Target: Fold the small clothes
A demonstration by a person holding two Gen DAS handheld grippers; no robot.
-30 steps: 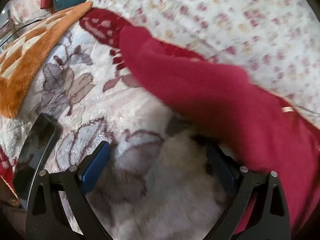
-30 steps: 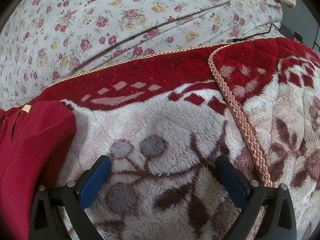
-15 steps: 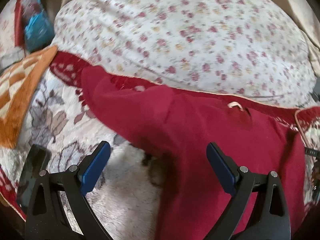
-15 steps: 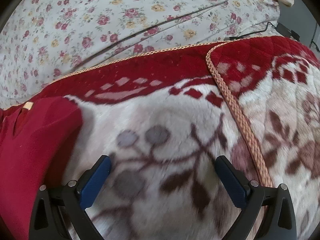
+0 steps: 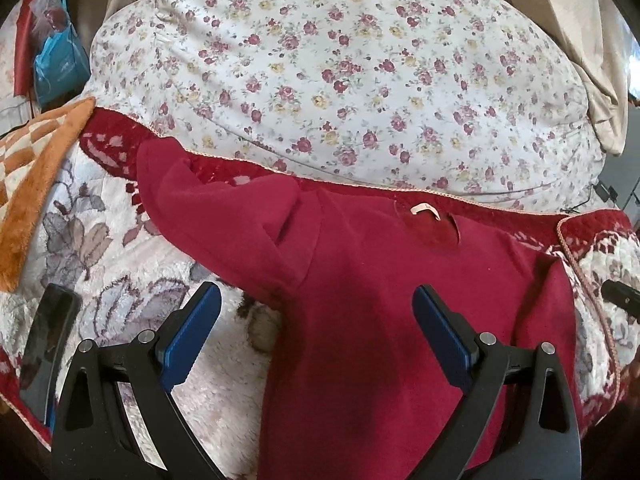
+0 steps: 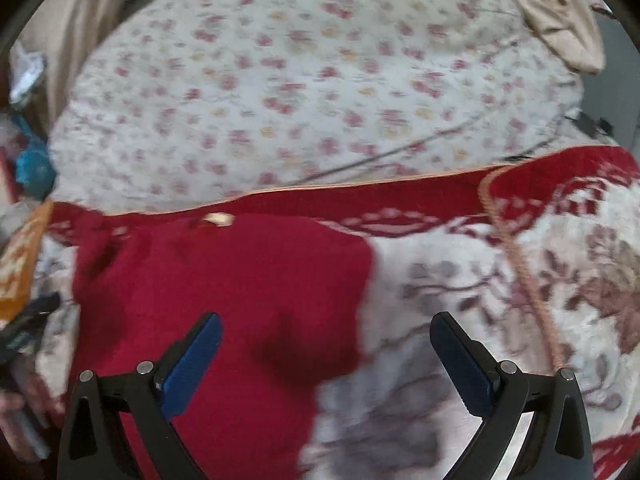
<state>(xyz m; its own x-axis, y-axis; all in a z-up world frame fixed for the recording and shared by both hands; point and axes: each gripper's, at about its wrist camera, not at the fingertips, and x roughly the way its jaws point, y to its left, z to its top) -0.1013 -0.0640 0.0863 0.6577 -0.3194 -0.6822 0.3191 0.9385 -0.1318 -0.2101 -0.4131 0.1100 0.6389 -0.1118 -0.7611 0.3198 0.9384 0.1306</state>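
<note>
A small dark red fleece top [image 5: 360, 288] lies spread on a plush cream and red floral blanket [image 5: 120, 248], neck label away from me, its left sleeve [image 5: 208, 208] stretched out to the left. My left gripper [image 5: 316, 336] is open and empty above the top's lower left part. The top also shows in the blurred right wrist view [image 6: 240, 280]. My right gripper [image 6: 326, 360] is open and empty over the top's right edge and the blanket [image 6: 480, 280].
A big floral quilt [image 5: 340, 72] rises behind the blanket. An orange checked blanket [image 5: 36, 168] and a dark phone [image 5: 48, 332] lie at the left. A blue bag [image 5: 60, 64] sits far left. A braided blanket edge [image 6: 528, 280] runs at the right.
Both grippers have pulled back and swung toward the top, so the whole garment now shows. The right view has shifted left and is blurred. Both stayed open.
</note>
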